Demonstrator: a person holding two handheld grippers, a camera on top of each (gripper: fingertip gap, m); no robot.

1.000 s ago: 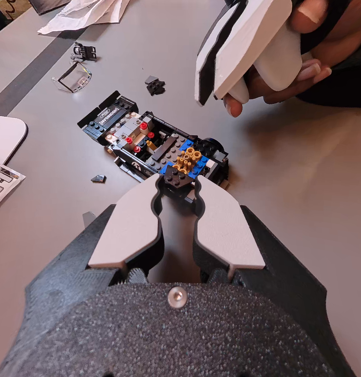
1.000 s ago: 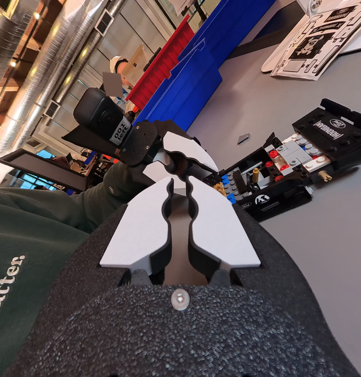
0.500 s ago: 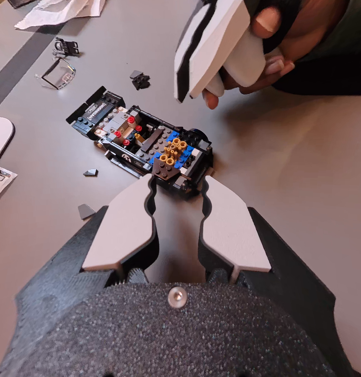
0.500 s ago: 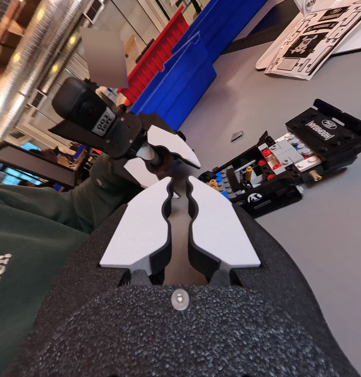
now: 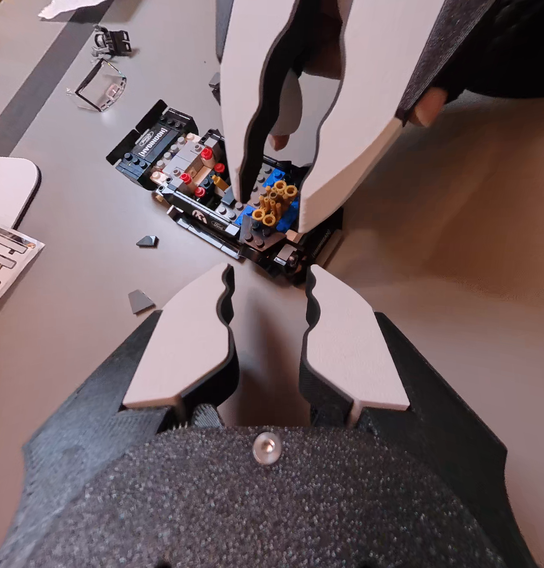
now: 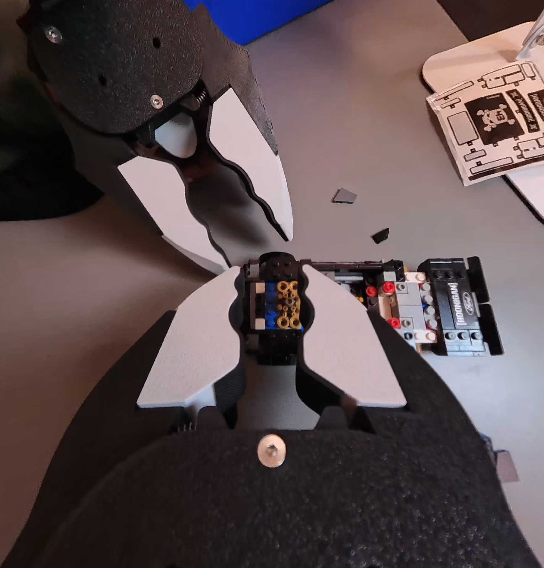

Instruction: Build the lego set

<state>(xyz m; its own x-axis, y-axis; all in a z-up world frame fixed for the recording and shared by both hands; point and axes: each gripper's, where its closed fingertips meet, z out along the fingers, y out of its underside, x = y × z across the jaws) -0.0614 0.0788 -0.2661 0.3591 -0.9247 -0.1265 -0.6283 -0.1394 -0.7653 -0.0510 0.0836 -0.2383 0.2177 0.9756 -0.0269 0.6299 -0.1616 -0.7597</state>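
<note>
right hand-held gripper (image 6: 271, 276) spread open over the car's (image 6: 412, 310) gold engine (image 6: 287, 304); left hand-held gripper (image 5: 269, 272) open, just beside the car on the desk (image 5: 449, 276).

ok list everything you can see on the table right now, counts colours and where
lego car: one, mostly black with grey, blue, red and gold parts, unfinished, centre of the table
small loose pieces: at least two, dark grey, on the table beside the car
clear windscreen piece: one, clear with black edging, far side of the car
black clip-like piece: one, beyond the windscreen
sticker sheet: one, white with black shapes, on a white board
table: one, grey
left gripper: one, white fingers, open, just short of the car's end
right gripper: one, white fingers, open, straddling the car's gold engine section
</note>
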